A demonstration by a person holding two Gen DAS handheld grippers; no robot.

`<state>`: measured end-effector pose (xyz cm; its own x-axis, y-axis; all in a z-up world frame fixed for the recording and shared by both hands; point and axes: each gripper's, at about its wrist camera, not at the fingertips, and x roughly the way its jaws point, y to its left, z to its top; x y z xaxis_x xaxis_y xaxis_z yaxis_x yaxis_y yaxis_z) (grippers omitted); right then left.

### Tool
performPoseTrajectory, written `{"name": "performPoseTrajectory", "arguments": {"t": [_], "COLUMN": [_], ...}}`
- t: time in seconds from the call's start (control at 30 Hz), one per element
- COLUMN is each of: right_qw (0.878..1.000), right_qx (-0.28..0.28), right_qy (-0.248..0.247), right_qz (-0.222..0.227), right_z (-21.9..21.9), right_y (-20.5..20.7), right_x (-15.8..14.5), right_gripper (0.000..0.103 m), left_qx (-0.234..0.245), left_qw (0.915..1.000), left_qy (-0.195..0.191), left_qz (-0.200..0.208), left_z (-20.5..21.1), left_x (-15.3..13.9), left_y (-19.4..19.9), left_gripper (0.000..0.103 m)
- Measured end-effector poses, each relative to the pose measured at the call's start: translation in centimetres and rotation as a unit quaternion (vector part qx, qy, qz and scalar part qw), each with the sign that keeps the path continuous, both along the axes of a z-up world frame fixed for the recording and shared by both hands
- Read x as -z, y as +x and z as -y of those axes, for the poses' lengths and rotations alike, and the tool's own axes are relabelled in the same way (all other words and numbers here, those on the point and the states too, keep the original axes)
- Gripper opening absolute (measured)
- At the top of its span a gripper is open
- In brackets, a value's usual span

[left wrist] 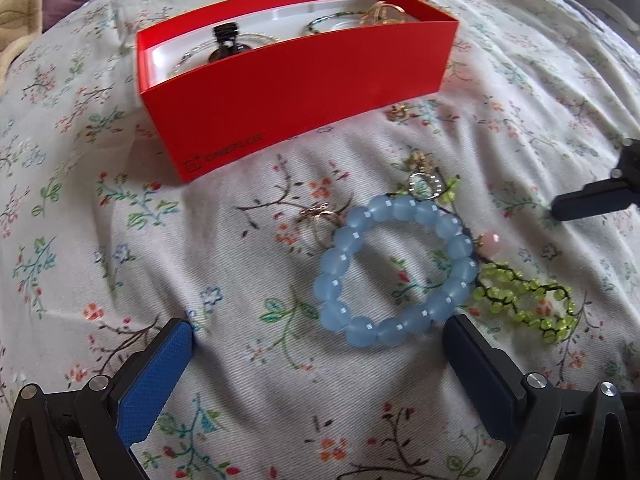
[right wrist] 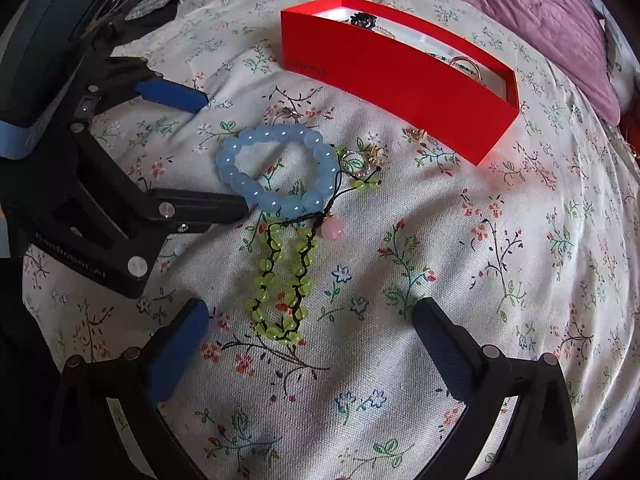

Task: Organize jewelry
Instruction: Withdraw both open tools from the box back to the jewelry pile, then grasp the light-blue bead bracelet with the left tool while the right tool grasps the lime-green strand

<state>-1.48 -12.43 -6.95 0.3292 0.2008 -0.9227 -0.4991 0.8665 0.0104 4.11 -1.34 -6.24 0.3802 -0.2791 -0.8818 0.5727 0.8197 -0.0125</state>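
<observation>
Item 1: a long, open-topped red cardboard box [left wrist: 296,80] with a white lining, which stood on a floral-printed bedsheet [left wrist: 120,240]. Inside it lay a small dark bottle [left wrist: 224,42], thin wire bangles [left wrist: 320,24] and gold rings [left wrist: 382,12].

Item 2: a bracelet of round, translucent pale-blue beads [left wrist: 396,272], which lay flat on the sheet in front of the box, well apart from it.

Item 3: a bracelet of small yellow-green beads on black cord [right wrist: 282,280], which lay just beside the blue bracelet on the side away from the box, with a single pink bead [right wrist: 333,229] where the two met.

Item 4: a clear-stoned silver ring [left wrist: 425,184], which touched the blue bracelet's box-facing edge; a gold ring [left wrist: 322,220] lay beside the same bracelet, and a small gold piece [left wrist: 398,113] sat near the box's front wall.

Item 5: the left gripper [left wrist: 318,332], with blue-padded fingers [left wrist: 160,376] spread wide and holding nothing, one finger near the blue bracelet's outer edge.

Item 6: the right gripper [right wrist: 310,320], likewise spread and unladen, with its fingers either side of the green bracelet's far end from the box.
</observation>
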Motion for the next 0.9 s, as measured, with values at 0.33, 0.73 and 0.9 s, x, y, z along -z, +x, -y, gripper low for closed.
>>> {"name": "performPoseTrajectory", "arguments": {"t": [0.33,0.73,0.9], "right_qw": [1.0,1.0,1.0], "right_qx": [0.002,0.0,0.005], "right_qy": [0.0,0.029,0.03], "right_qz": [0.002,0.001,-0.008], "right_z": [-0.7,0.0,0.2], "right_y": [0.6,1.0,1.3], "right_x": [0.3,-0.8,-1.0], "right_gripper": [0.103,0.04,0.016], "left_qx": [0.049,0.052,0.047], "left_qw": [0.9987,0.9982,0.9985], "left_qy": [-0.014,-0.029,-0.026], "left_qz": [-0.004,-0.002,-0.007], "left_z": [2.5,2.8,2.7], "left_x": [-0.1,-0.6,-0.8], "left_y": [-0.8,-0.9,-1.4], "left_gripper": [0.09,0.045,0.023]}}
